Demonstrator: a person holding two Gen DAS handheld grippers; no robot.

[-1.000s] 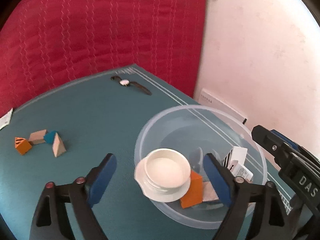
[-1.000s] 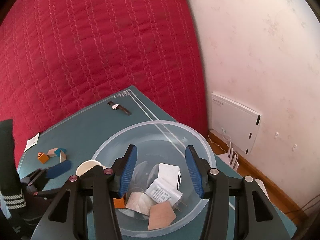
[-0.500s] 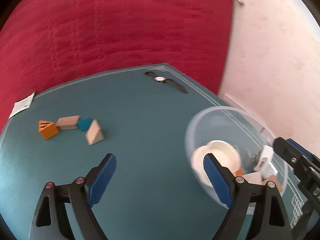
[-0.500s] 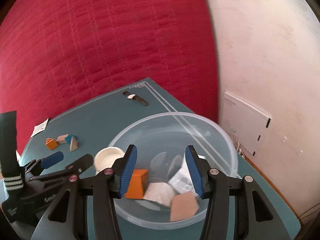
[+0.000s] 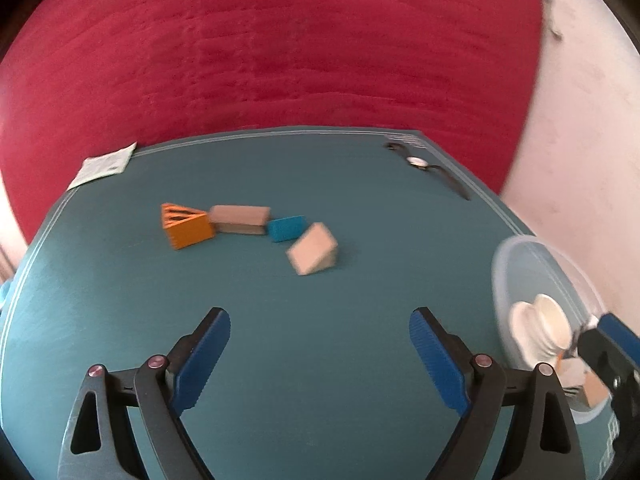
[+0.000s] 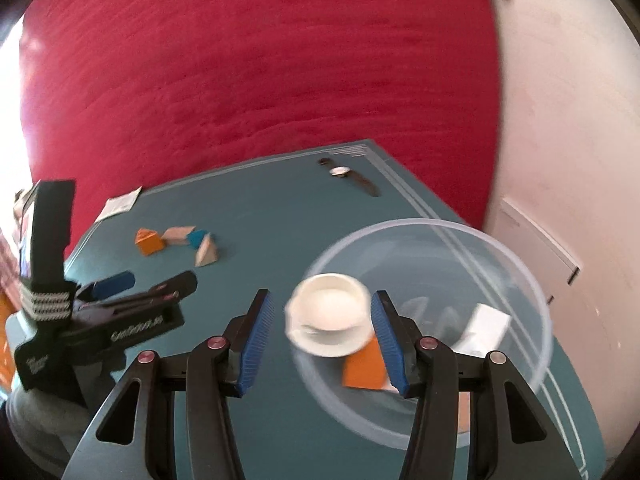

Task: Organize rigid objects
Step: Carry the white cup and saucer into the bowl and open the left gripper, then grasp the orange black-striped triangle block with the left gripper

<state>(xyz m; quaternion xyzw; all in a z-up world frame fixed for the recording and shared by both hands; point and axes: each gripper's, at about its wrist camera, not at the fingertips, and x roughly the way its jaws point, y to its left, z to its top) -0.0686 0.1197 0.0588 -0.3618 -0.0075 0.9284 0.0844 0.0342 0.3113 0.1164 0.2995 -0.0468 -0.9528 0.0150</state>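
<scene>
Several wooden blocks lie on the teal table [image 5: 320,360]: an orange prism [image 5: 186,226], a tan block [image 5: 240,220], a blue block [image 5: 286,228] and a tan wedge [image 5: 312,254]. My left gripper [image 5: 320,354] is open and empty above the table, short of the blocks. A clear plastic bowl [image 6: 520,280] holds a white cup on a saucer [image 6: 328,312], an orange block [image 6: 362,370] and white boxes [image 6: 486,326]. My right gripper [image 6: 320,340] is open and empty over the bowl's left rim. The blocks also show in the right wrist view [image 6: 176,240].
A black wristwatch [image 5: 426,168] lies at the table's far right corner. A white paper slip [image 5: 102,168] lies at the far left edge. A red quilted backdrop [image 5: 280,60] stands behind the table, a pale wall [image 6: 580,120] to the right.
Both grippers have swung left. The left one has moved off the bowl and now faces the blocks. The right one has shifted from the bowl's middle toward its left rim.
</scene>
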